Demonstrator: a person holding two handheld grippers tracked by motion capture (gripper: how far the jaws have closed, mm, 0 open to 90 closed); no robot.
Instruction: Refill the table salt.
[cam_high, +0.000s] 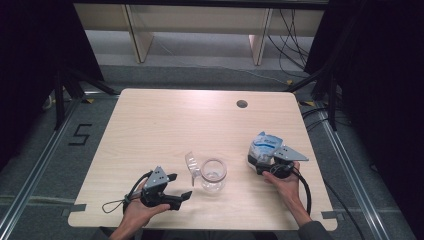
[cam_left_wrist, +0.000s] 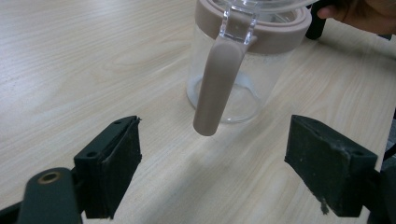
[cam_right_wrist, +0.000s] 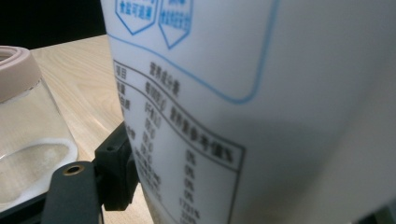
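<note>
As seen from the high view, table (cam_high: 150, 125): pale wood, carrying a jar and a pouch near the person's edge.
Glass jar (cam_high: 213, 175): upright between the two grippers, lid (cam_high: 191, 165) swung open at its left; contents cannot be told from here.
White pouch (cam_high: 264, 145): upright at the right, printed in blue, set in the right gripper (cam_high: 262, 162).
Left gripper (cam_high: 179, 187): just left of the jar, apart from it, jaws spread.

Left gripper view, jar (cam_left_wrist: 243, 79): clear wall, pinkish-brown rim band and handle (cam_left_wrist: 217, 88); appears empty apart from a faint film near the base.
Left jaws: released, nothing between them; handle hangs ahead of the gap.

Right gripper view, pouch (cam_right_wrist: 261, 112): sits between the jaws, table of printed text facing the camera; left jaw against its side, so grasped.
Jar (cam_right_wrist: 28, 140): at left, a thin pale layer on its bottom.
</note>
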